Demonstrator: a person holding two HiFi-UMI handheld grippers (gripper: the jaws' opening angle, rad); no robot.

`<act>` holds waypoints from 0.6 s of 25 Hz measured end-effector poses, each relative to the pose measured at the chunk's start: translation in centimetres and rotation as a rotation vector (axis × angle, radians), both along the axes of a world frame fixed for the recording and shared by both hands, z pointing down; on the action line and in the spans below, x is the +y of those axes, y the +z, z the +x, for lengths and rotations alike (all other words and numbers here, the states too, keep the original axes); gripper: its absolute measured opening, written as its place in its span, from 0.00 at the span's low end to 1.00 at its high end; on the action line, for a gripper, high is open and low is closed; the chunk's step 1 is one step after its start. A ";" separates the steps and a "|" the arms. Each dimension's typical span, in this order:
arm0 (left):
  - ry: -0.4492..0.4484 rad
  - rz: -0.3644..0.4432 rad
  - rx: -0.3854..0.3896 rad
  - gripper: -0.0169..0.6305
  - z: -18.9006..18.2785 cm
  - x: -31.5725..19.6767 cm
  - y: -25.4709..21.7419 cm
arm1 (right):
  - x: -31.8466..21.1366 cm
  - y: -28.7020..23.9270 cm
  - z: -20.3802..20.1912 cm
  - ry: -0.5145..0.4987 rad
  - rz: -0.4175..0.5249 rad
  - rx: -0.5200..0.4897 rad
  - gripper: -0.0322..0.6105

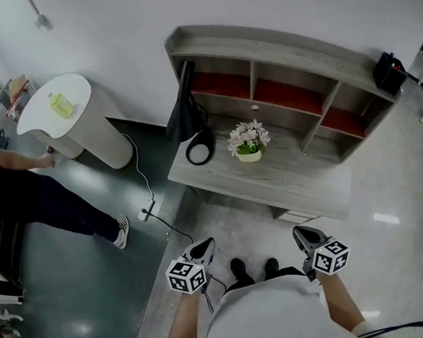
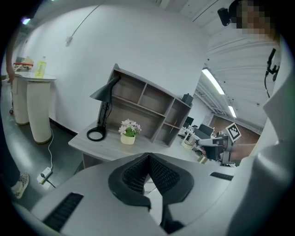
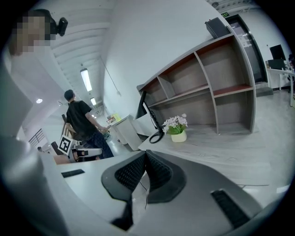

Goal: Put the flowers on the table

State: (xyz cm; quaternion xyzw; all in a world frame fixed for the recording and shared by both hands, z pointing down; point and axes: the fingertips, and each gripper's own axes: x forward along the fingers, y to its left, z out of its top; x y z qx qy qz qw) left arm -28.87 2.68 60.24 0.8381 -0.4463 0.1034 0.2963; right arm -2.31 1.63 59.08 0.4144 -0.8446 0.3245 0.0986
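Head view: left gripper (image 1: pixel 202 247) and right gripper (image 1: pixel 305 234) low in frame, both well apart from the flowers (image 1: pixel 249 140), which stand upright in a pot on the table (image 1: pixel 300 179), mid-frame.

Left gripper view: jaws pressed together, gripping nothing. Flowers above them, left of centre.

Right gripper view: jaws clenched, empty. Flowers above, right of centre.

The desk (image 1: pixel 299 176) lies open along its front edge and right half. A black lamp (image 1: pixel 183 110) stands just left of the flowers (image 1: pixel 248 140); the shelf unit (image 1: pixel 291 67) walls off the back.
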 end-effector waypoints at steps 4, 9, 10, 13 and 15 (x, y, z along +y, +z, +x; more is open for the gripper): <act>-0.028 0.003 0.003 0.04 0.3 0.2 -0.1 | -0.8 -1.0 0.5 -0.021 0.037 -0.008 0.08; -0.031 0.009 -0.003 0.04 1.2 0.1 -0.8 | -0.7 -1.5 1.9 -0.006 0.041 -0.019 0.08; -0.029 0.013 -0.003 0.04 1.4 -0.1 -1.0 | -0.8 -1.6 2.2 -0.004 0.045 -0.019 0.08; -0.021 0.024 -0.008 0.04 2.2 -0.4 -1.4 | -1.0 -1.8 3.1 0.008 0.054 -0.023 0.08; -0.017 0.029 -0.010 0.04 2.5 -0.6 -1.6 | -1.0 -1.8 3.6 0.018 0.054 -0.029 0.08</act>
